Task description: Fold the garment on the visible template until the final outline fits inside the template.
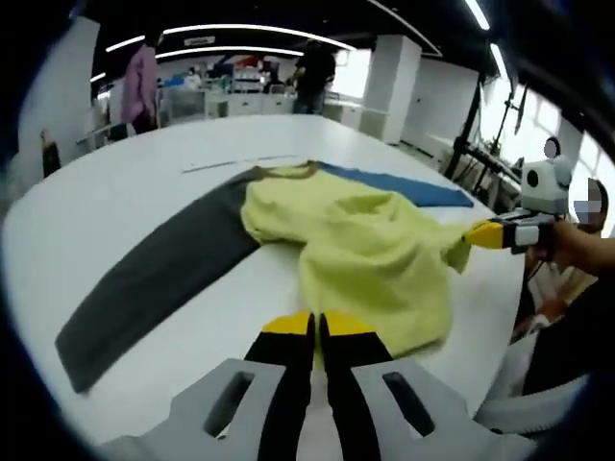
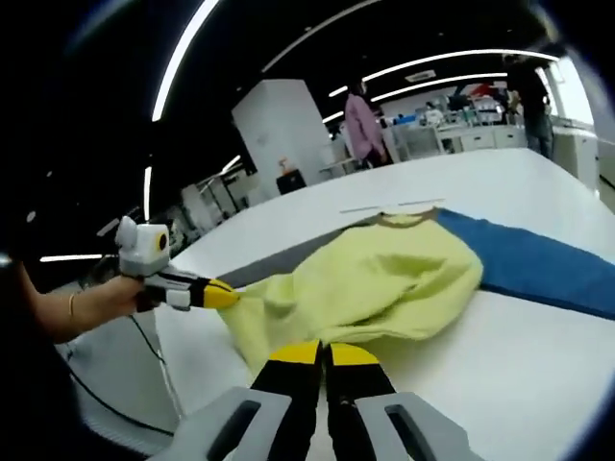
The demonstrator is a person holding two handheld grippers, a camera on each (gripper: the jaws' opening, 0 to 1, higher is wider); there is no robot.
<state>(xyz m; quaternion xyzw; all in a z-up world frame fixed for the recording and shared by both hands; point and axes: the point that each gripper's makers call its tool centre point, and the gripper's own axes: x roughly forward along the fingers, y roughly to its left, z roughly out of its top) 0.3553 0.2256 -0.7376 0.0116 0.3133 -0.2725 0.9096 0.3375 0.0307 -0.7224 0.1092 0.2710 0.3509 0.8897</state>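
1. The shirt lies spread on the white table: a yellow body bunched in the middle, a dark grey sleeve running out toward 8 o'clock in the left gripper view, and a blue sleeve toward 3 o'clock in the right gripper view.
2. The left gripper has its fingers pressed together on the yellow hem at 6 o'clock – it pinches the cloth.
3. The right gripper does the same on the hem's other corner, fingers narrow and gripping fabric.
4. The cloth looks light, soft and limp – it sags and wrinkles between the two grips, so I judge it needs an even lift.
5. Best holds: hem corners and sleeve cuffs.
6. I cannot make out the template.
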